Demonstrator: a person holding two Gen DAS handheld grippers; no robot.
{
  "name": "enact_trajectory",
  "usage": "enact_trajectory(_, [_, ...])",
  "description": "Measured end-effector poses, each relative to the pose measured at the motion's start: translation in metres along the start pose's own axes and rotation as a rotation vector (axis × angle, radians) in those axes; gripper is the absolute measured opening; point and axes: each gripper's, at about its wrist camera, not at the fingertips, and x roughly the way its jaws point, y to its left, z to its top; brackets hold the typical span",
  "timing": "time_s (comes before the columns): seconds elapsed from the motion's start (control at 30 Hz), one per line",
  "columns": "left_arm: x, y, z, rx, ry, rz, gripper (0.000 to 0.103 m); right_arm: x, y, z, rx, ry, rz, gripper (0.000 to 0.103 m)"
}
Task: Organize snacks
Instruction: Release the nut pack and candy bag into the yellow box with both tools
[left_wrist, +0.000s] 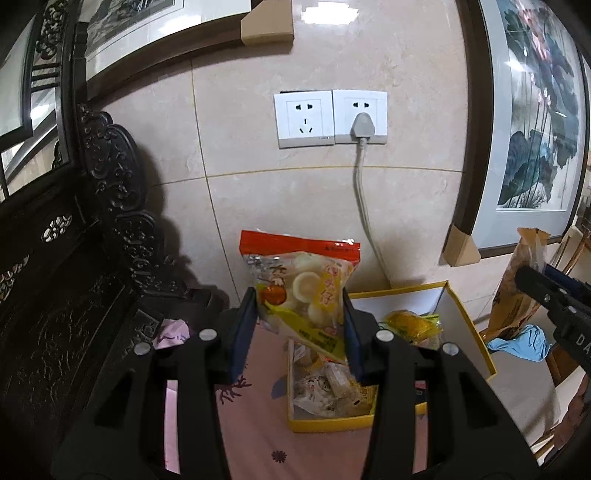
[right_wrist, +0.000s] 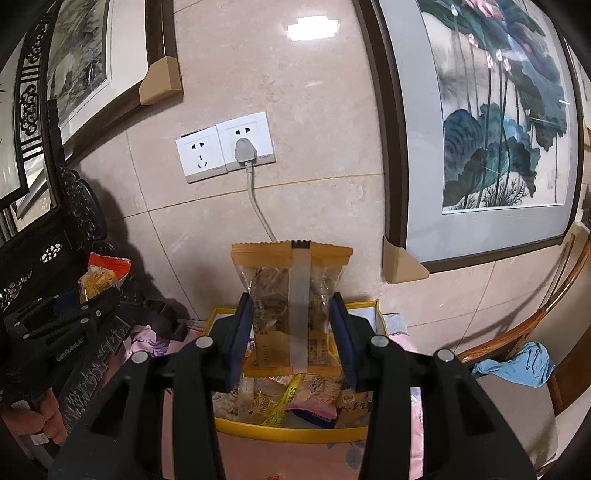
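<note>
My left gripper (left_wrist: 297, 332) is shut on a snack bag (left_wrist: 303, 291) with a red top and white round pieces printed on yellow; the bag hangs tilted above the open yellow box (left_wrist: 328, 424). My right gripper (right_wrist: 291, 339) is shut on an orange packet (right_wrist: 288, 295) with a clear window, held upright over the same yellow box (right_wrist: 288, 432), which holds several small wrapped snacks (right_wrist: 295, 402). The left gripper's bag (right_wrist: 103, 277) also shows at the left of the right wrist view. The orange packet (left_wrist: 517, 291) shows at the right edge of the left wrist view.
The box sits on a pink patterned cloth (left_wrist: 258, 424), its white lid (left_wrist: 454, 325) raised behind. A tiled wall with sockets (left_wrist: 328, 118) and a plugged cable is close behind. Dark carved furniture (left_wrist: 74, 295) stands left, a wooden chair with a blue cloth (right_wrist: 517, 363) right.
</note>
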Motion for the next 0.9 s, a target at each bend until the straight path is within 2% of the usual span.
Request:
enact_trajectory(0.23, [-0.005, 0.007, -0.007, -0.017, 0.024, 0.002, 0.043, -0.005, 0.005, -0.002, 0.011, 0.017, 0.025, 0.042])
enact_trajectory(0.53, [-0.016, 0.008, 0.0, -0.016, -0.002, 0.012, 0.043, -0.019, 0.009, 0.005, -0.002, -0.023, 0.026, 0.042])
enact_trajectory(0.73, [-0.003, -0.011, 0.014, 0.047, -0.015, 0.002, 0.043, -0.008, 0.003, 0.015, 0.002, -0.03, 0.028, 0.043])
enact_trajectory(0.83, [0.012, -0.017, 0.015, 0.068, 0.012, 0.043, 0.042, 0.004, -0.002, 0.018, 0.009, -0.027, 0.029, 0.042])
enact_trajectory(0.9, [0.028, -0.018, 0.012, 0.06, 0.029, 0.037, 0.044, 0.016, -0.01, 0.017, 0.024, -0.027, 0.024, 0.044])
